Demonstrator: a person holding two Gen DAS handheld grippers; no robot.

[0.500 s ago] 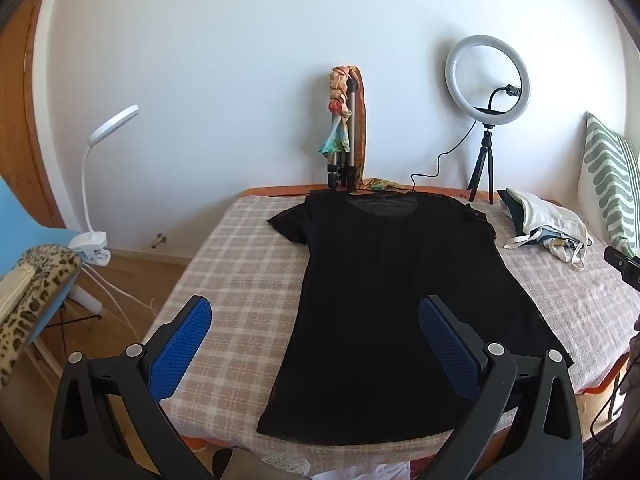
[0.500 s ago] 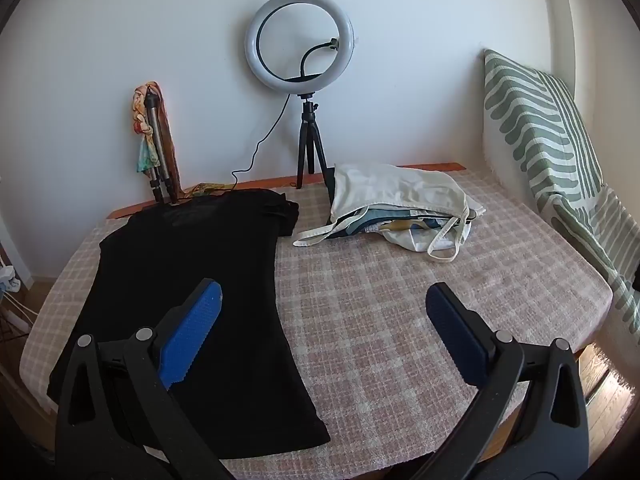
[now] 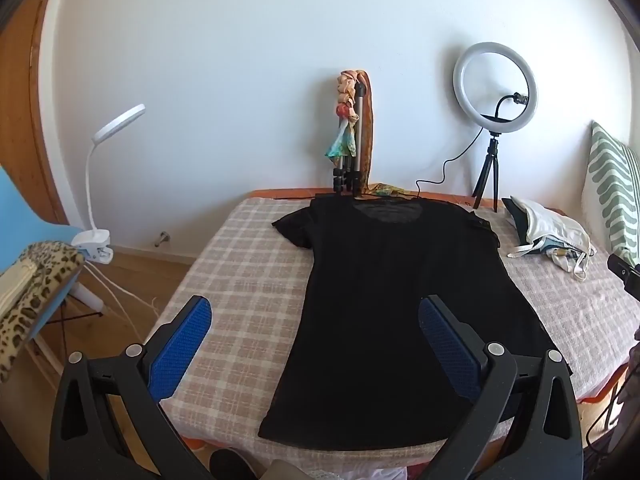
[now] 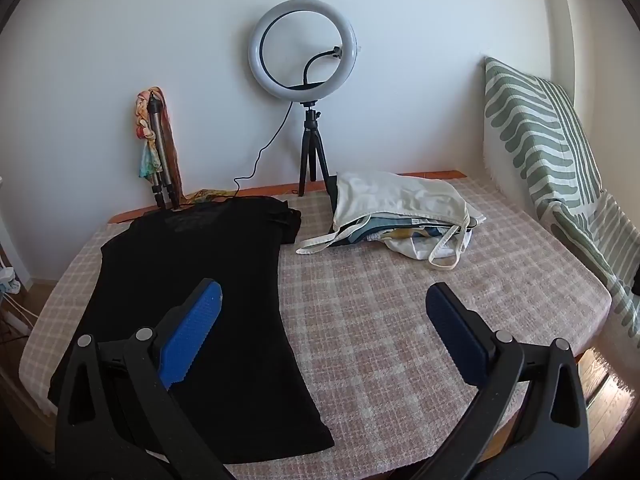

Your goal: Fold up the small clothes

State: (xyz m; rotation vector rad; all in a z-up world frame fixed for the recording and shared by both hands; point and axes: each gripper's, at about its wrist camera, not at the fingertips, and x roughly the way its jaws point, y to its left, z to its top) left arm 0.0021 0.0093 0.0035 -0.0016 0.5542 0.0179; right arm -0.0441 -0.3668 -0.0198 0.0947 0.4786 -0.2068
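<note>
A black T-shirt [image 3: 396,300] lies flat on the checked bed cover [image 3: 248,264], collar toward the wall, hem near the front edge. The left hand-held gripper [image 3: 314,344] hangs above the hem with jaws spread wide, gripping nothing. The right hand-held gripper [image 4: 324,332] is equally wide apart and empty, over the shirt's right edge. Bare cover lies beyond it; a pile of light clothes [image 4: 400,212] sits near the ring light [image 4: 302,48].

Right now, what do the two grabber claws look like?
The left gripper and right gripper look alike: black plastic arms with triangle cut-outs, silver round rivets, and long blue bumpy-textured pads inside each finger. No cables, markings or sleeves show.
</note>
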